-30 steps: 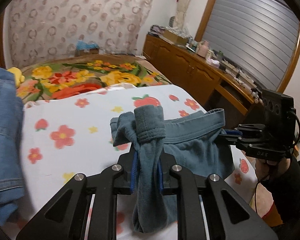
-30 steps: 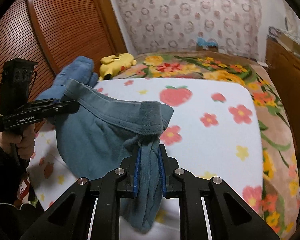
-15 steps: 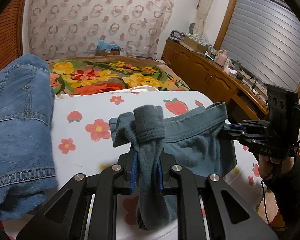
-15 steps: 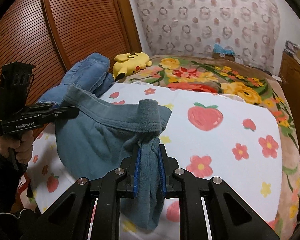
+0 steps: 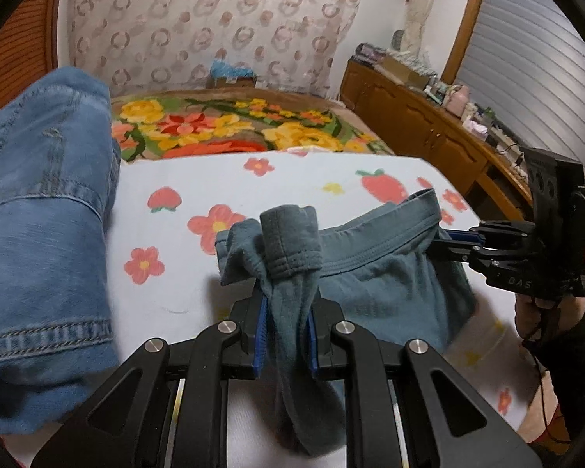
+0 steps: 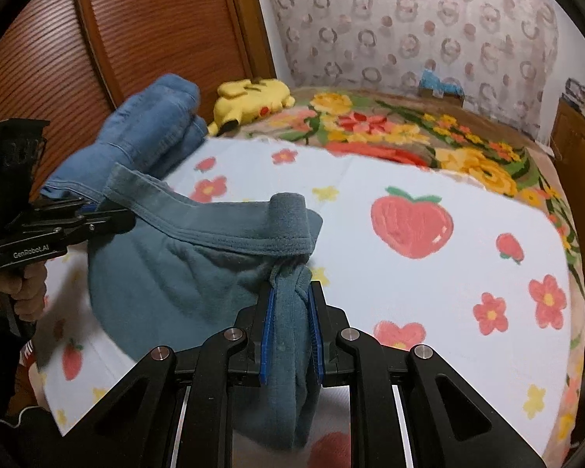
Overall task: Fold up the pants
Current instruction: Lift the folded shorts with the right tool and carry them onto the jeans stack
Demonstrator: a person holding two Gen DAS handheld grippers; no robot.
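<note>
Teal-grey pants (image 5: 374, 273) hang by the waistband between my two grippers, above the white flowered sheet (image 5: 222, 179). My left gripper (image 5: 284, 308) is shut on one bunched end of the waistband. My right gripper (image 6: 290, 312) is shut on the other end. In the left wrist view the right gripper (image 5: 448, 240) shows at the right, clamped on the waistband. In the right wrist view the left gripper (image 6: 101, 222) shows at the left, clamped on the pants (image 6: 167, 273). The legs hang below, partly hidden.
Folded blue jeans (image 5: 39, 234) lie on the bed's left side, also in the right wrist view (image 6: 136, 136). A yellow plush toy (image 6: 249, 97) lies behind them. A floral blanket (image 5: 222, 124) covers the far bed. A wooden cabinet (image 5: 429, 128) runs along the right; wooden doors (image 6: 136, 27) stand left.
Both grippers have moved forward over the bed with the pants still held. The jeans and the sheet look closer and larger in both views.
</note>
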